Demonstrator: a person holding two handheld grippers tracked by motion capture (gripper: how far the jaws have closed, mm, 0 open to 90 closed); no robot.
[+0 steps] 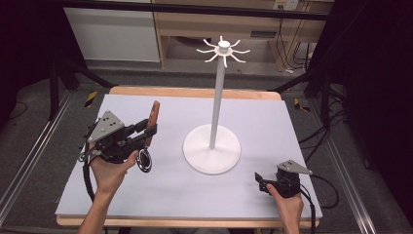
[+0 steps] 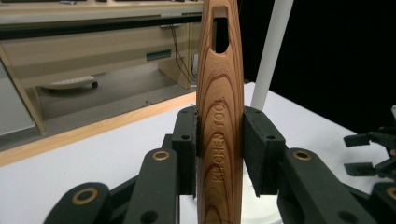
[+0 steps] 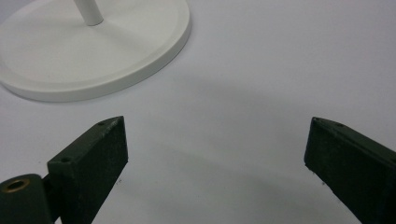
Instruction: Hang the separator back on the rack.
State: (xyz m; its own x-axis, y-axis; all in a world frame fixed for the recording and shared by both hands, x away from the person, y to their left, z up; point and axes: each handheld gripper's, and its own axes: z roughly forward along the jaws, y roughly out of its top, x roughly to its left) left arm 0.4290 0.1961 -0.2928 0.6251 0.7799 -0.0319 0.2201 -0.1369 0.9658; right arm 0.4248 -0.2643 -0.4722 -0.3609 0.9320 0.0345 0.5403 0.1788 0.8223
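A kitchen tool with a wooden handle (image 1: pixel 154 117) and a round black head (image 1: pixel 144 160) hangs above the left side of the white mat. My left gripper (image 1: pixel 147 131) is shut on the handle, which stands nearly upright. In the left gripper view the handle (image 2: pixel 219 93) sits clamped between both pads (image 2: pixel 259 140), its hanging slot at the top. A white rack has a round base (image 1: pixel 212 151), a tall pole (image 1: pixel 217 97) and a ring of hooks (image 1: pixel 223 48). My right gripper (image 1: pixel 261 181) rests open near the front right; its jaws (image 3: pixel 217 158) hold nothing.
The white mat (image 1: pixel 165 195) covers a wooden table with dark floor around it. The rack base (image 3: pixel 93 56) lies just ahead of my right gripper. Wooden furniture (image 1: pixel 195 24) stands behind the table. Black frame bars flank both sides.
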